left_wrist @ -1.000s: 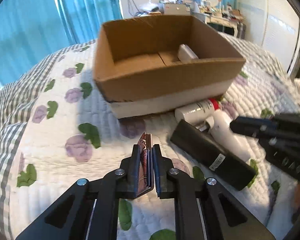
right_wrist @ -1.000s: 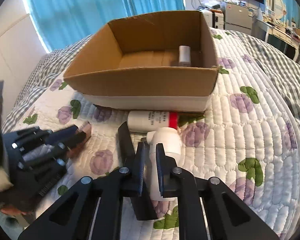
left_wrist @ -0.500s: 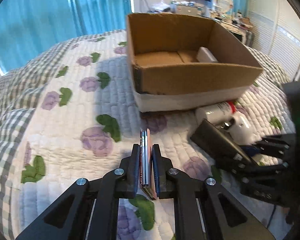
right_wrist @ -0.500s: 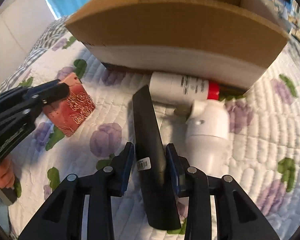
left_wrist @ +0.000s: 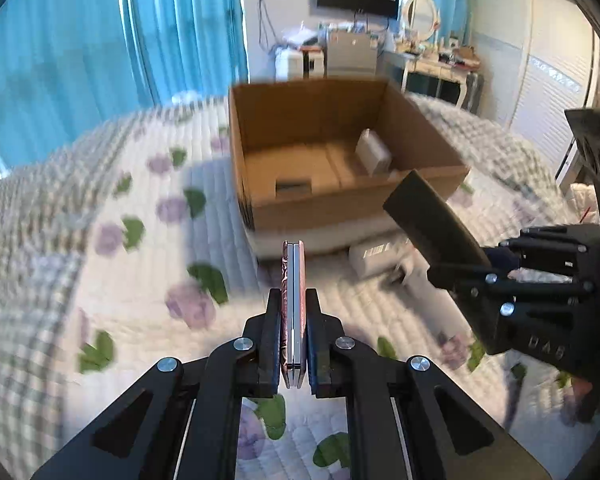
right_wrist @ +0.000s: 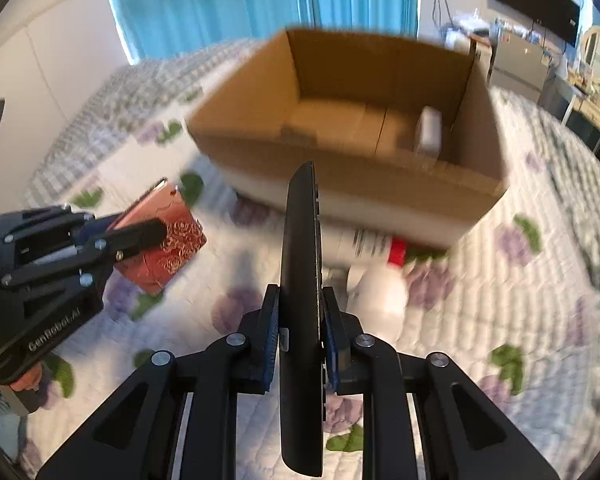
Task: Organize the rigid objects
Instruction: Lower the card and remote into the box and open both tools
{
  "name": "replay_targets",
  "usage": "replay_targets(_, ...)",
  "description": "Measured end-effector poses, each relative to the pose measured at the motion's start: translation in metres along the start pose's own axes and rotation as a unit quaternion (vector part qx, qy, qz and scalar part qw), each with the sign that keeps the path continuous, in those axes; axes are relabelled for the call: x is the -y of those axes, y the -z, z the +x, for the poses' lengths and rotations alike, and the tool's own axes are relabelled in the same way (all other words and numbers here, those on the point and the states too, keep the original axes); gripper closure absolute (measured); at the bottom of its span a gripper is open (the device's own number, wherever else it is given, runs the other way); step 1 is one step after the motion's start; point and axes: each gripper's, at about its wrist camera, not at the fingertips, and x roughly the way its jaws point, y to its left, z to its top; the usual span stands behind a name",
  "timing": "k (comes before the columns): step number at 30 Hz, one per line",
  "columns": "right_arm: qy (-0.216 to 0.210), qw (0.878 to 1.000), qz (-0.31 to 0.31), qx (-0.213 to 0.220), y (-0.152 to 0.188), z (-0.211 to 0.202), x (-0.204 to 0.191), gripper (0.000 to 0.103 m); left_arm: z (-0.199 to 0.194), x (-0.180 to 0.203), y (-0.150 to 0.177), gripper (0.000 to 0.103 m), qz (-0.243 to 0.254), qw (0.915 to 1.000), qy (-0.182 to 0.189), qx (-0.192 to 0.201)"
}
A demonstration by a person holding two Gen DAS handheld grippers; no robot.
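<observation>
A: Right wrist view: right gripper [right_wrist: 298, 340] is clamped on the black remote [right_wrist: 301, 320], held above the quilt, short of the cardboard box [right_wrist: 352, 184].

B: Left gripper [left_wrist: 293, 344] pinches the red case [left_wrist: 293, 312] too. Looks like carrying; next, probably clear the near wall and drop in.

A black remote control [right_wrist: 301, 312] stands edge-on at the centre of the right wrist view, clamped low on its body, its tip reaching up toward the cardboard box [right_wrist: 380, 184]. A red case with gold rose patterning [right_wrist: 162, 244] sits at the left of that frame, held above the quilt. The open box fills the upper centre; a small white rectangular item [right_wrist: 430, 130] leans at its far right wall. Two white bottles [right_wrist: 374, 256] lie just below the box, one red-capped.
</observation>
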Motion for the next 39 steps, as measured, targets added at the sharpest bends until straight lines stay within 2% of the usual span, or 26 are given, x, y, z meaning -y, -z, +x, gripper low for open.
replay_targets(4, 0.013, 0.999, -0.003, 0.048, -0.034, -0.043, 0.005, 0.084, -0.023, -0.005, -0.036, 0.093, -0.017, 0.9995, 0.013, 0.025)
replay_targets(7, 0.024, 0.997, -0.005, 0.076, -0.068, -0.058, 0.015, 0.084, -0.028, -0.002, -0.067, 0.093, -0.012, 0.9989, 0.014, 0.044)
replay_targets(10, 0.046, 0.994, -0.005, 0.098, -0.103, -0.063, 0.027, 0.084, -0.014, -0.002, -0.102, 0.093, -0.018, 0.9983, 0.02, 0.053)
replay_targets(13, 0.057, 0.993, 0.004, 0.107, -0.133, -0.05, 0.04, 0.084, 0.016, 0.002, -0.127, 0.093, -0.013, 0.9986, 0.003, 0.051)
replay_targets(18, 0.063, 0.993, 0.015, 0.099, -0.152, -0.019, 0.059, 0.085, 0.078, 0.009, -0.144, 0.093, -0.003, 0.9997, 0.022, 0.012)
replay_targets(22, 0.063, 0.994, 0.022, 0.085, -0.15, 0.006, 0.081, 0.085, 0.115, 0.012, -0.144, 0.093, -0.011, 0.9991, 0.039, -0.009)
replay_targets(26, 0.059, 0.995, 0.031, 0.073, -0.141, 0.024, 0.099, 0.085, 0.132, 0.016, -0.143, 0.092, -0.003, 0.9997, 0.023, -0.012)
replay_targets(29, 0.054, 0.996, 0.034, 0.069, -0.135, 0.031, 0.106, 0.085, 0.131, 0.014, -0.143, 0.088, -0.007, 0.9998, 0.02, -0.005)
replay_targets(30, 0.052, 0.996, 0.036, 0.069, -0.134, 0.031, 0.108, 0.085, 0.13, 0.013, -0.143, 0.082, -0.01, 0.9998, 0.019, -0.006)
replay_targets(31, 0.052, 0.996, 0.037, 0.069, -0.133, 0.031, 0.107, 0.085, 0.126, 0.01, -0.144, 0.071, -0.013, 0.9998, 0.016, -0.004)
replay_targets(33, 0.05, 0.996, 0.04, 0.069, -0.132, 0.03, 0.108, 0.084, 0.118, 0.006, -0.145, 0.058, -0.02, 0.9998, 0.006, 0.004)
replay_targets(38, 0.048, 0.996, 0.039, 0.066, -0.133, 0.023, 0.099, 0.084, 0.094, -0.009, -0.143, 0.056, -0.026, 0.9996, 0.001, 0.014)
replay_targets(39, 0.047, 0.996, 0.04, 0.065, -0.134, 0.024, 0.097, 0.084, 0.09, -0.012, -0.142, 0.05, -0.027, 0.9995, -0.002, 0.016)
